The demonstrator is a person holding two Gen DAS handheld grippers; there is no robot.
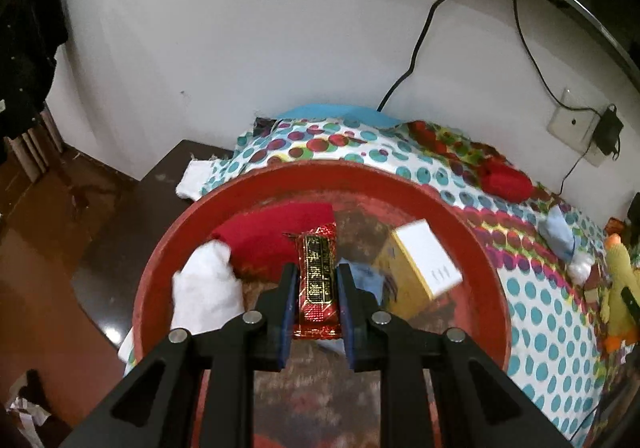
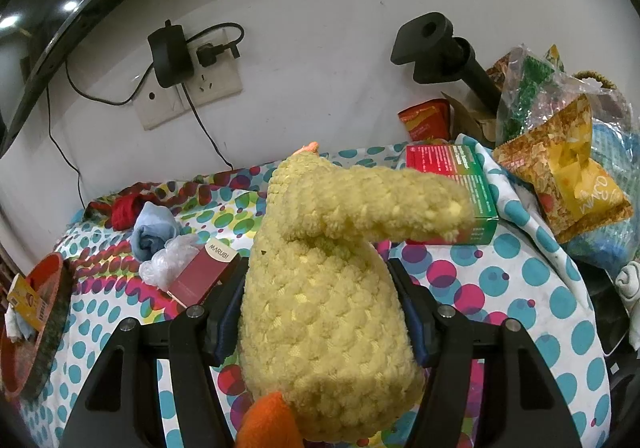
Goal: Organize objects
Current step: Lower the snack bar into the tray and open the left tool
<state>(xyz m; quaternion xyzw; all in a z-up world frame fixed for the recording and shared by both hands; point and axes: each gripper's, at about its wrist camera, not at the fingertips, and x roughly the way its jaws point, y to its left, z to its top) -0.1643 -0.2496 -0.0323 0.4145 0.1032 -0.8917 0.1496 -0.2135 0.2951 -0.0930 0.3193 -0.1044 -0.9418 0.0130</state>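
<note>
- Snack bar (image 1: 316, 280): red-and-gold foil wrapper, held lengthwise between the fingers of the left gripper (image 1: 316, 280), which are closed on its long sides; it is held over the inside of the red basin (image 1: 280, 184), near the basin's middle.
- Handling, as judged: light, fairly stiff inside, with a slick, crinkly wrapper; the long flat sides are the place to be taken, not the crimped ends, and little squeeze should be needed.
- Duck toy (image 2: 324, 288): yellow crocheted plush with orange parts, clamped by the body between the fingers of the right gripper (image 2: 320, 308); in the left view it is seen well to the right of the basin, above the dotted cloth (image 2: 500, 288).
- Handling, as judged: soft, light, compressible, not fragile; the thick body is best taken, since the neck would flop.
- Inside the basin: a red cloth (image 1: 272, 236) at the far side, a white cloth (image 1: 208, 288) at the left, a yellow-and-white box (image 1: 424, 264) at the right.
- Beyond the basin, on the dotted cloth: a maroon box (image 2: 204, 276), a clear bag (image 2: 168, 260), a blue cloth (image 2: 154, 228), a green-and-red box (image 2: 456, 184), and snack bags (image 2: 568, 176) furthest off.
</note>
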